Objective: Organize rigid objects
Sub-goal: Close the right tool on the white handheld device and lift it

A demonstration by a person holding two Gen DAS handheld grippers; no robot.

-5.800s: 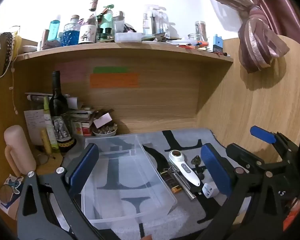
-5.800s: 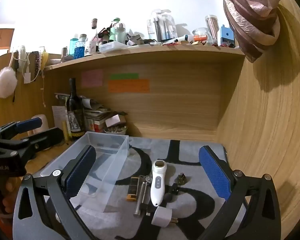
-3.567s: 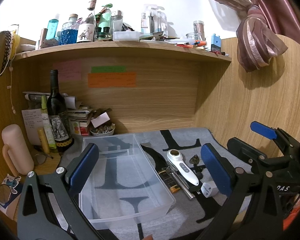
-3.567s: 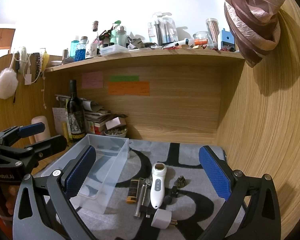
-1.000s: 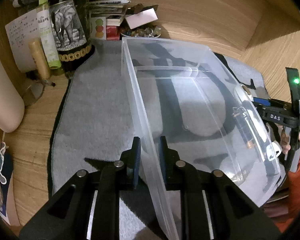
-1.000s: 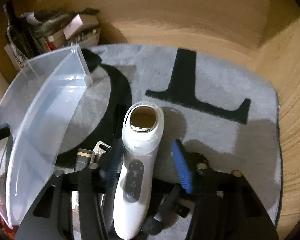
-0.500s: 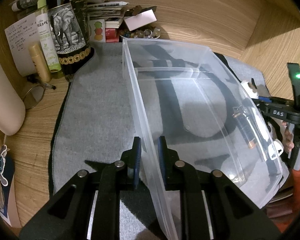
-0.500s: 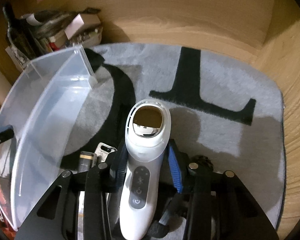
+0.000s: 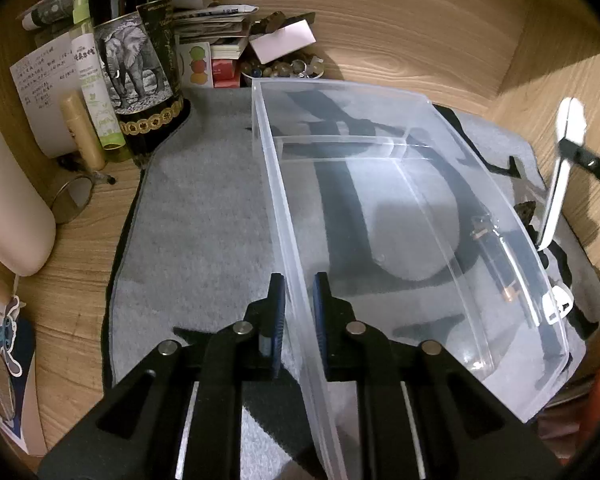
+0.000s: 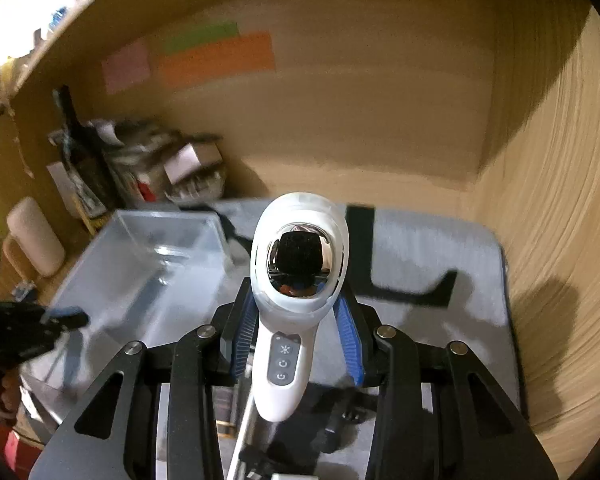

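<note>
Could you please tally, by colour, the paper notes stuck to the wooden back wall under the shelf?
Pink note: 1
Green note: 1
Orange note: 1
Total: 3

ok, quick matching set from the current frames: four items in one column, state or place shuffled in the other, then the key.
Items
1. left hand-held gripper
2. white handheld device
3. clear plastic bin
4. elephant-label bottle

States or places
A. lifted clear of the mat, clamped by the right hand-held gripper
B. upright at the mat's far left corner
C. sitting on the grey mat, nothing inside
D. pinching the bin's left wall

Pairs: 1-D, 2-A, 3-C, 4-B
</note>
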